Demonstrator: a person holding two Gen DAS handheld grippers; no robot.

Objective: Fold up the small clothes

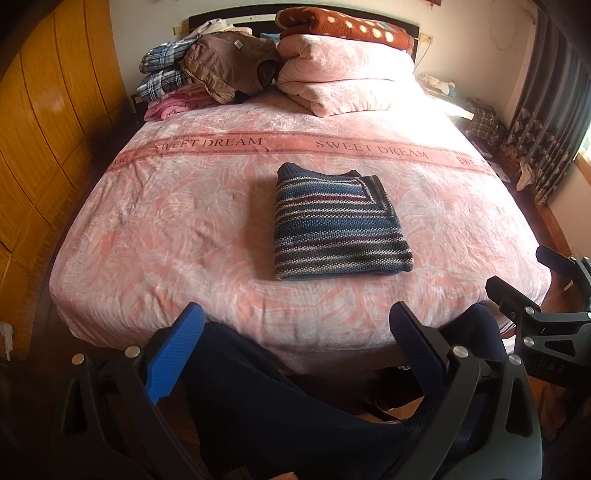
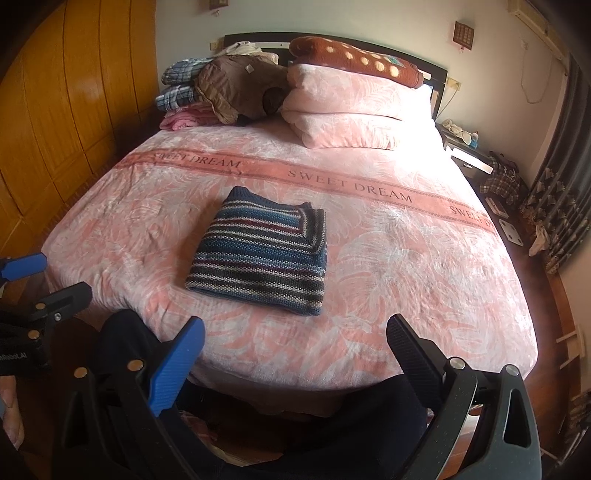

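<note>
A striped knit sweater [image 1: 334, 225] in blue, grey and maroon lies folded into a neat rectangle on the pink bedspread [image 1: 166, 240]; the right wrist view shows the sweater [image 2: 262, 256] left of centre. My left gripper [image 1: 295, 332] hangs open off the foot of the bed, well short of the sweater, with nothing between its fingers. My right gripper [image 2: 295, 343] is open too, held back from the bed edge and holding nothing. In the left wrist view the right gripper [image 1: 528, 273] shows at the right edge. In the right wrist view the left gripper [image 2: 48, 273] shows at the left edge.
At the head of the bed lie a folded pink quilt [image 1: 343, 77], a brown dotted blanket [image 1: 347, 26] and a pile of clothes [image 1: 207, 70]. A wooden wardrobe [image 1: 48, 110] lines the left side. Curtains [image 1: 546, 133] and clutter stand at the right. A person's dark trouser legs [image 1: 277, 398] are below the grippers.
</note>
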